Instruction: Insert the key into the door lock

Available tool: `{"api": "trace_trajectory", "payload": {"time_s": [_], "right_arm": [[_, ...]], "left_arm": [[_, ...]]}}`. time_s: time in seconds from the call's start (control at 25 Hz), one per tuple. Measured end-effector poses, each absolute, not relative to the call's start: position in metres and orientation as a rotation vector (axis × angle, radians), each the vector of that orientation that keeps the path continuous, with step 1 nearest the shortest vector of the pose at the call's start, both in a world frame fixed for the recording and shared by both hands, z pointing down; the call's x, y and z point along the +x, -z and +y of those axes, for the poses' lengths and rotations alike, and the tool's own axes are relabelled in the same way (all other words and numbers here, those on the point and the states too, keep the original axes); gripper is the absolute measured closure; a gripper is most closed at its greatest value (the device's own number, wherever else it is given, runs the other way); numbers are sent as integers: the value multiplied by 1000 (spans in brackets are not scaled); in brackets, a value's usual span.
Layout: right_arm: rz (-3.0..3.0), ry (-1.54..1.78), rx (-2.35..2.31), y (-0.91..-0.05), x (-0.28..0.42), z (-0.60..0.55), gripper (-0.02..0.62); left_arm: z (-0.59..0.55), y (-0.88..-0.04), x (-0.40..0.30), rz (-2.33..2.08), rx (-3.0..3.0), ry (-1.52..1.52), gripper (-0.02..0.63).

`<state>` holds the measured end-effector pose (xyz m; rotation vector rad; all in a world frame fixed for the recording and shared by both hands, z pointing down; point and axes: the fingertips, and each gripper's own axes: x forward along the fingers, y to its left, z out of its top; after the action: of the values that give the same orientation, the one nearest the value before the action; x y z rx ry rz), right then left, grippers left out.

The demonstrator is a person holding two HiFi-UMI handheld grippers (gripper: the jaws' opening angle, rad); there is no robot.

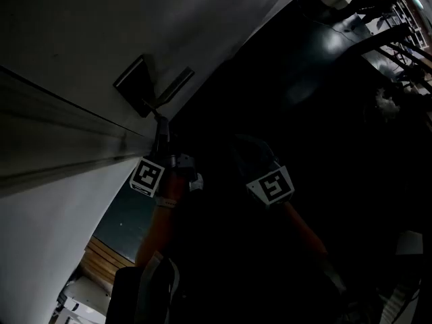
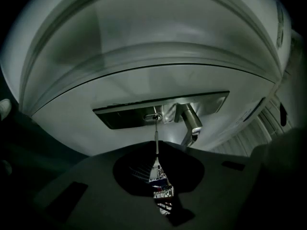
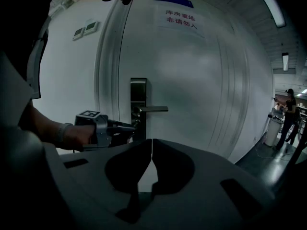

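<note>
The key is a thin metal shaft whose tip sits in the keyhole of the dark steel lock plate. My left gripper is shut on the key's bow, close under the lock. The lever handle sticks out just right of the keyhole. In the head view the left gripper points up at the lock plate on the pale door. My right gripper is shut with nothing in it, held back from the door, and it looks at the lock plate and the left gripper.
The door is white, with a printed sign near its top. A person stands far off at the right, down the dim corridor. Wall switches sit left of the door frame. The floor is dark.
</note>
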<state>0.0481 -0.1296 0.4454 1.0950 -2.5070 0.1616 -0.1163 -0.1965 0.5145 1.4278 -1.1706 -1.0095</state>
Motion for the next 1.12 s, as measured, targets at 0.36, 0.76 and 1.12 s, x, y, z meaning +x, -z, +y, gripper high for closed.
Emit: {"api": "trace_trajectory", "payload": {"time_s": [0.36,0.76,1.12], "right_arm": [[-2503,-154,1104,-443,47,-132,578],[-2494,-156,1124,-439,49,-132,578],[-2492,-154,1155,-450,56,-142,578]], "left_arm": [[-203,-512,-113,-1144,1393,1042,580],[-209,-510,-114,-1130,1349,1035,580],[-231,-518,-125,-1115,1361,1041,580]]}}
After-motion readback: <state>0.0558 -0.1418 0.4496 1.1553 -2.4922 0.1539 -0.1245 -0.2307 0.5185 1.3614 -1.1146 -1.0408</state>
